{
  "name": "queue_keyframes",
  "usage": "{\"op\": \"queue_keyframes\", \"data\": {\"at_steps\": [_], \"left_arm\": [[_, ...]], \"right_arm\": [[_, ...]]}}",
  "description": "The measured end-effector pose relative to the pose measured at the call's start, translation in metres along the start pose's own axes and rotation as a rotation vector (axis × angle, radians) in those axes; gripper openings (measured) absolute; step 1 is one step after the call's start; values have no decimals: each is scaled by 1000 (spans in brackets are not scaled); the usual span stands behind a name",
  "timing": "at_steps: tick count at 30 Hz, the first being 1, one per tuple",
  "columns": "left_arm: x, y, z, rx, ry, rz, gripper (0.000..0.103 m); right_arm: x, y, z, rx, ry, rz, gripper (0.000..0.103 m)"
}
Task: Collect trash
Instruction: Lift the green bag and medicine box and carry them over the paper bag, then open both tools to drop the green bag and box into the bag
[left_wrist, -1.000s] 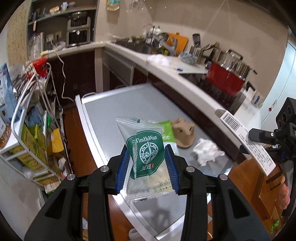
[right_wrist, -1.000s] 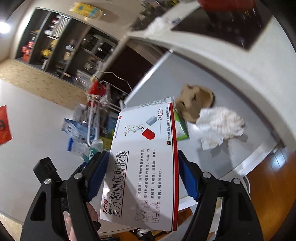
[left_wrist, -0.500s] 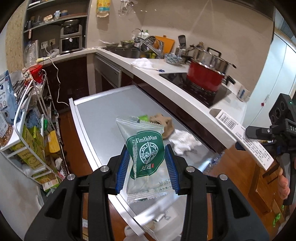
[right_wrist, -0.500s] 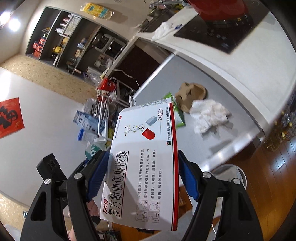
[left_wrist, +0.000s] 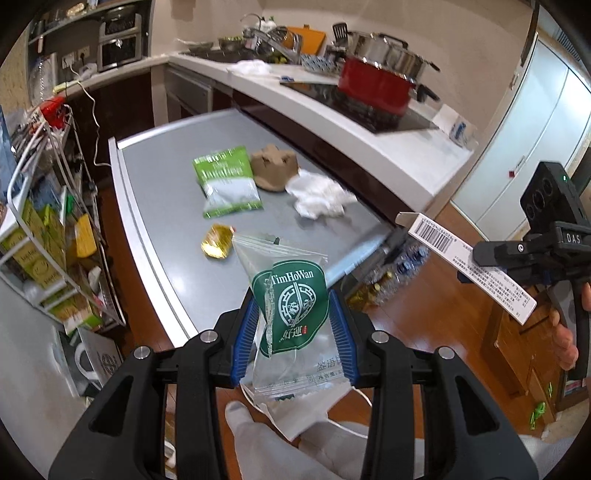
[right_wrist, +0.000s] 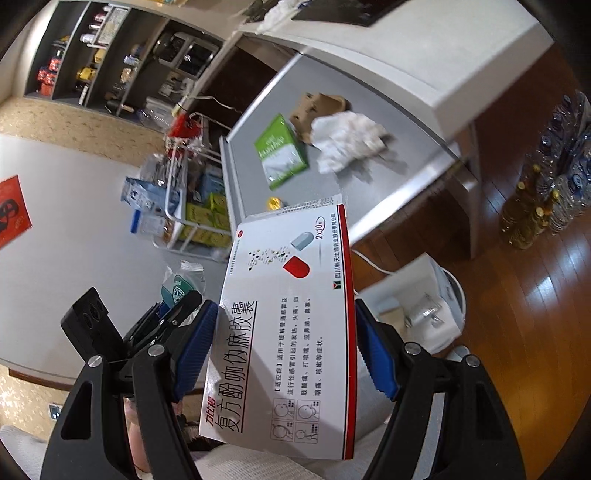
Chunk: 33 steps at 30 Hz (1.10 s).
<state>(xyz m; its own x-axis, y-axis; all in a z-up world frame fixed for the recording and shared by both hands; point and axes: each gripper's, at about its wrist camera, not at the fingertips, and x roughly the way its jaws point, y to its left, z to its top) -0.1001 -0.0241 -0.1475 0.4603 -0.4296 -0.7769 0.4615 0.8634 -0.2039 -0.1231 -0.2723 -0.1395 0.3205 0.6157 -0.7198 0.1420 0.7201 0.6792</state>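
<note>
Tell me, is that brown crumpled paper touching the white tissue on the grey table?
Touching. In the right wrist view the white tissue overlaps the edge of the brown crumpled paper with no grey table showing between them.

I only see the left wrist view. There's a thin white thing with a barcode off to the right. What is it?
Observer: A flat medicine box. The right wrist view shows its broad face, with a red capsule drawn on it.
Operator: Is it really gripped?
Observer: Yes, the blue fingers of the right gripper press both its long edges.
Operator: Anywhere to drop it?
Observer: Perhaps. A white round container stands on the floor by the end of the table; what it is I cannot tell.
</note>
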Motion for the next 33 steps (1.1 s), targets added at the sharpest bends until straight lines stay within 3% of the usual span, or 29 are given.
{"op": "queue_keyframes", "data": {"at_steps": [9,19,27,30,31,33], "left_arm": [[39,-20,-42,13,135,7,40],[118,-14,-97,-13,334,8,40],[179,-5,-122,-33,460,47,40],[188,0,-121,-57,483,30,53],[189,2,-120,-58,485,30,63],[187,1,-116,-53,473,35,69]], "right_arm": [[28,-35,-23,-20,119,-81,72],[113,-92,-35,7,303,-160,72],[173,-117,-28,75,382,-191,72],[184,-121,-26,86,396,-203,75],[186,-122,-26,84,399,-201,76],[185,-121,-24,72,397,-210,79]]}}
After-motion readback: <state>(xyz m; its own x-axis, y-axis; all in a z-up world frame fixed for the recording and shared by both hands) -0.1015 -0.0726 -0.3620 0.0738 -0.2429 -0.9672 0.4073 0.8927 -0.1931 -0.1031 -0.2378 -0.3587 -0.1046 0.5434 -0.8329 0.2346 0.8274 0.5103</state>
